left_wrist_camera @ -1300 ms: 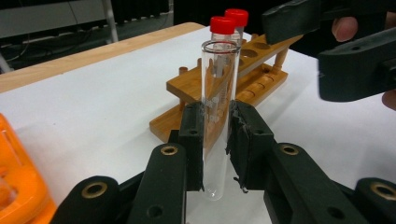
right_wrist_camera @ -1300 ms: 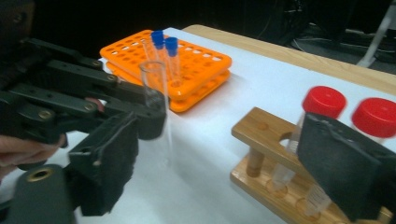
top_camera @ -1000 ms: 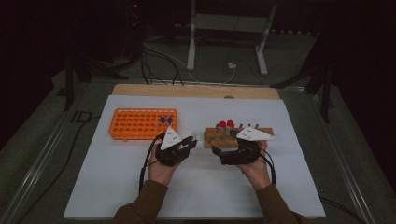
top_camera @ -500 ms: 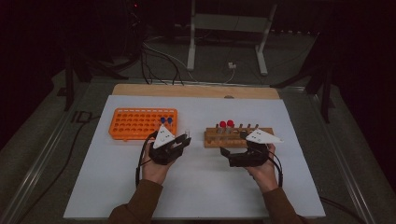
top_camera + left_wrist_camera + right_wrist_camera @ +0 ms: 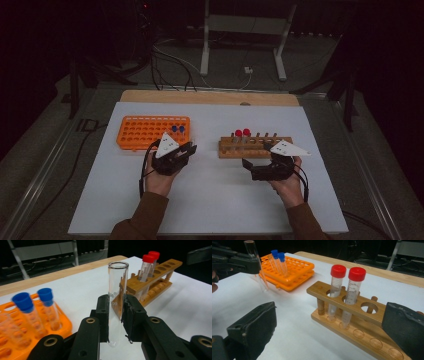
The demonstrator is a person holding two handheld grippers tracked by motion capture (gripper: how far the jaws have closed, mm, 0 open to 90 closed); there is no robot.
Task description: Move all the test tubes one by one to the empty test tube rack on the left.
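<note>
The left gripper (image 5: 115, 315) had its fingers (image 5: 103, 315) clamped on a bare glass tube (image 5: 116, 287), held upright and uncapped above the white desk (image 5: 215, 200), between the orange rack (image 5: 145, 132) and the wooden rack (image 5: 255, 147). The right gripper (image 5: 257, 167) hovered just in front of the wooden rack with its fingers (image 5: 254, 327) wide apart and nothing between them.

The likeliest trouble was the glass itself: the pads gripped it low on its smooth wall, so a quick swing or a slackened squeeze could let it tilt or slip out and break on the desk. It could also knock the red-capped tubes (image 5: 347, 285) or catch the wooden rack's rim if brought to a hole off-centre (the same went for the blue-capped tubes (image 5: 35, 307) in the orange rack).

Faint print on the glass sat at the pads; only what looked like "00" could be read, the rest was too small.
</note>
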